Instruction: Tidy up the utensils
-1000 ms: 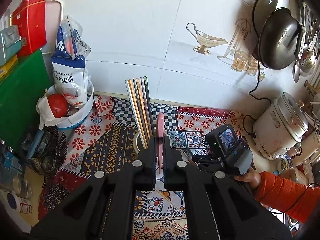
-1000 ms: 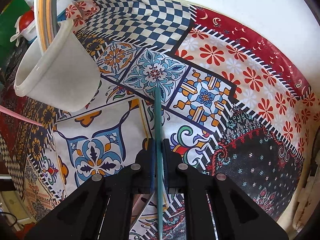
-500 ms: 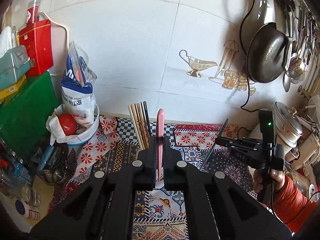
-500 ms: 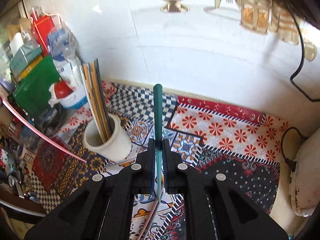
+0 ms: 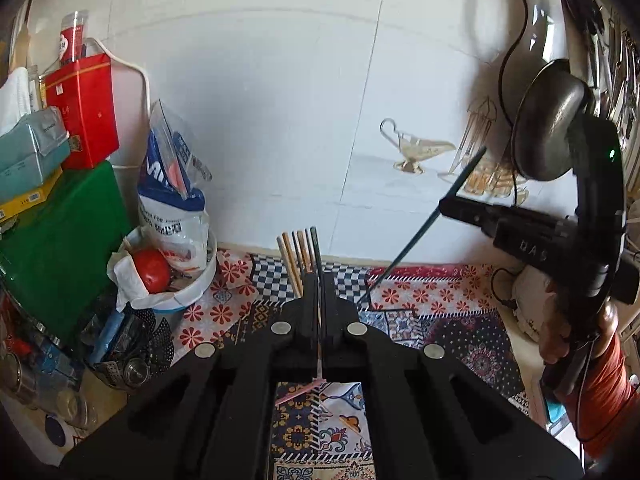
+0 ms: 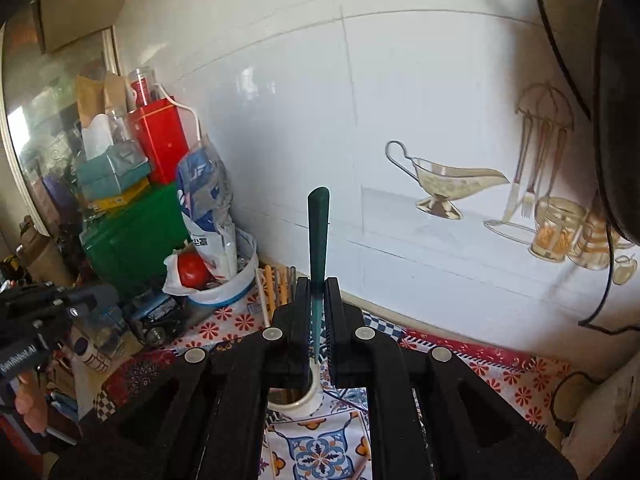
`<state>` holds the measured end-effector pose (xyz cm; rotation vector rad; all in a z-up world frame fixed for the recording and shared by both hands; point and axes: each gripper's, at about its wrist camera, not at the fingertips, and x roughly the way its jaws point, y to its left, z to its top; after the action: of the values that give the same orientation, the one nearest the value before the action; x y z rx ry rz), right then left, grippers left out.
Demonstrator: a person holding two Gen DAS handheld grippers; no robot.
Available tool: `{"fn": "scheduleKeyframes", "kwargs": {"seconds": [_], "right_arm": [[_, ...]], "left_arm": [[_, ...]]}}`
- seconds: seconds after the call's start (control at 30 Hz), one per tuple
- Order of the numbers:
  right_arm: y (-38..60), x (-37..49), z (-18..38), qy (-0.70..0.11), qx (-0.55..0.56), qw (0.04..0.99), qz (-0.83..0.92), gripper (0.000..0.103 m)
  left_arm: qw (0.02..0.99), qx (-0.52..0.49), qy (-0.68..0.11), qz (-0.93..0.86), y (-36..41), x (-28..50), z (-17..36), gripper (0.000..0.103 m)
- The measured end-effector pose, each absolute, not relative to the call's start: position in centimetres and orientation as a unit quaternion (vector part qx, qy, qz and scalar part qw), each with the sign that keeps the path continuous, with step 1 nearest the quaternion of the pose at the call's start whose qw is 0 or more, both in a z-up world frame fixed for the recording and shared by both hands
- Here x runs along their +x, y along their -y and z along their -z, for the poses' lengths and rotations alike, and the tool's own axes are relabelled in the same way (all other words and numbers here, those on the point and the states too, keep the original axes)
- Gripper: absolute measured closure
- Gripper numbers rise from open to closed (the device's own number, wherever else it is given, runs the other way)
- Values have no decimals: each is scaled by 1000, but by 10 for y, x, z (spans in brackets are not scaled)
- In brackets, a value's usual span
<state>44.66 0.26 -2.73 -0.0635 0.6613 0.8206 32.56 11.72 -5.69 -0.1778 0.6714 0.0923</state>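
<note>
left gripper point(image 5: 320, 300): bottom centre of the left wrist view, your jaws fully closed; a thin pink chopstick point(image 5: 298, 394) sits in the slit between them, only a sliver shows, plus its lower end poking out under the fingers towards lower left.
right gripper point(image 6: 319, 312): bottom centre of the right wrist view, your jaws nearly closed and clamped on a green chopstick point(image 6: 319, 232); its thick end sticks up past the fingertips to mid frame, against the wall tiles.
right gripper, other view: seen side-on at right of the left wrist view, raised above the counter; the green chopstick runs slanted through it, thin tip down near the patterned cloth point(image 5: 432, 300), thick end up towards the wall decal.
your hand point(image 5: 560, 340): right edge of the left wrist view, on the gripper handle, orange sleeve below it.
white holder cup point(image 6: 298, 394): lower centre of the right wrist view, mostly behind the fingers, rim showing; stands on the cloth.
chopsticks in cup point(image 5: 300, 252): centre of the left wrist view, a bundle of wood-coloured and dark sticks rising just behind the left fingertips.
white bowl point(image 5: 188, 300): left of centre, holds a tomato point(image 5: 154, 272) and a plastic bag, touching a blue-white sack behind it.
green box: left edge, with teal and red boxes stacked above.
dark pan point(image 5: 548, 120): upper right, hanging on the wall.
contact cup/pink chopstick: cannot tell.
</note>
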Motion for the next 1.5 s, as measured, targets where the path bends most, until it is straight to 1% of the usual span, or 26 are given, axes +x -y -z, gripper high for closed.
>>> {"fn": "scheduleKeyframes", "kwargs": {"seconds": [0.1, 0.13, 0.3, 0.33, 0.47, 0.57, 0.6, 0.73, 1.0, 1.07, 1.17, 1.23, 1.3, 1.43, 1.5], "right_arm": [[-19, 448, 34, -323, -43, 855, -404, 97], [-24, 448, 38, -328, -48, 851, -407, 97], [-44, 451, 66, -358, -74, 833, -416, 97], [-47, 452, 72, -364, -81, 830, -415, 97], [-55, 457, 97, -397, -102, 811, -417, 97], [-60, 460, 111, -416, -113, 801, -415, 97], [-61, 460, 115, -422, -114, 798, -415, 97], [-65, 463, 127, -436, -123, 790, -413, 97], [-66, 474, 133, -469, -122, 773, -409, 97], [-61, 475, 131, -473, -114, 771, -410, 97], [-48, 475, 124, -473, -100, 772, -412, 91], [-36, 474, 119, -468, -90, 778, -408, 80], [-22, 472, 116, -465, -84, 785, -400, 75], [2, 467, 119, -461, -99, 800, -370, 74], [15, 462, 125, -463, -105, 806, -354, 74]], "left_arm": [[922, -81, -377, -45, -123, 335, 93, 101], [914, -80, -396, -44, -124, 338, 106, 99], [871, -74, -483, -47, -130, 341, 172, 96], [863, -73, -498, -47, -130, 339, 185, 94], [834, -70, -545, -43, -125, 337, 227, 79], [820, -54, -569, -36, -115, 338, 251, 71], [815, -49, -576, -30, -111, 339, 259, 70], [800, -8, -600, -7, -90, 346, 284, 68], [774, 70, -629, 37, -61, 358, 315, 67], [773, 87, -627, 42, -56, 359, 318, 65], [769, 91, -631, 51, -53, 363, 320, 64], [766, 91, -633, 56, -53, 367, 321, 63], [763, 82, -638, 65, -54, 371, 323, 63], [757, 38, -649, 69, -66, 383, 325, 64], [757, 32, -650, 61, -70, 387, 324, 69]]}}
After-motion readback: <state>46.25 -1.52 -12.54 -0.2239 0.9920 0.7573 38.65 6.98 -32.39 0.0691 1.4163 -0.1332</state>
